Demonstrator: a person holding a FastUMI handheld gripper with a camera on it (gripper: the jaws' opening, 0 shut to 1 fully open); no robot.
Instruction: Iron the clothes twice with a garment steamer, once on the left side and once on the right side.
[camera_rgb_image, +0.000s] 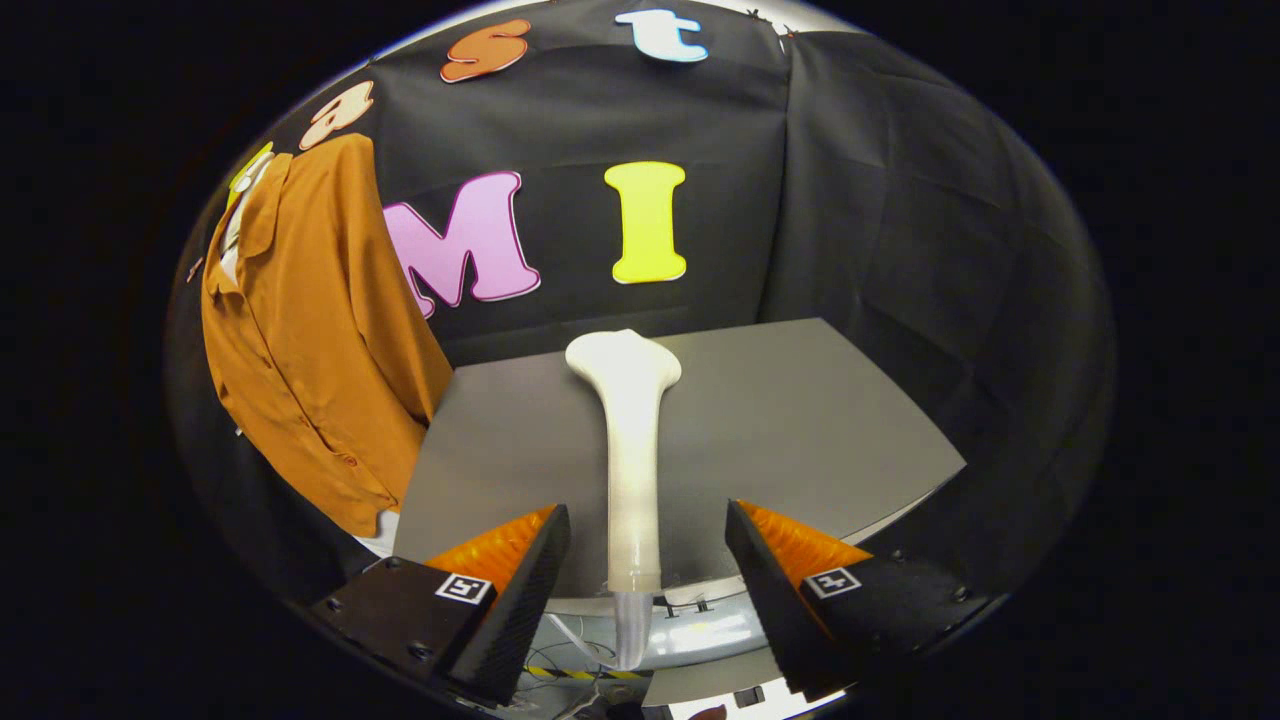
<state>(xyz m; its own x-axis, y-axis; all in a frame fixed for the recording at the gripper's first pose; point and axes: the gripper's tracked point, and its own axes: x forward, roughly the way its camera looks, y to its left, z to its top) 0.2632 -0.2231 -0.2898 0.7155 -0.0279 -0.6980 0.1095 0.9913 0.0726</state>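
Observation:
A white garment steamer (630, 430) lies on the grey table (810, 420), its wide head pointing away toward the back wall and its handle end reaching over the table's near edge. My gripper (648, 510) is open, one finger on each side of the handle, with a gap on both sides and no contact. A brown-orange shirt (310, 340) hangs against the booth wall beyond and to the left of the left finger, its hem dropping below the table's left corner. Its collar is at the top, with a pale hanger or inner garment showing there.
Black cloth walls close in the table at the back and on the right. Under the table's near edge, between the fingers, are a white surface, thin cables (580, 640) and a strip of yellow-black tape (570, 672).

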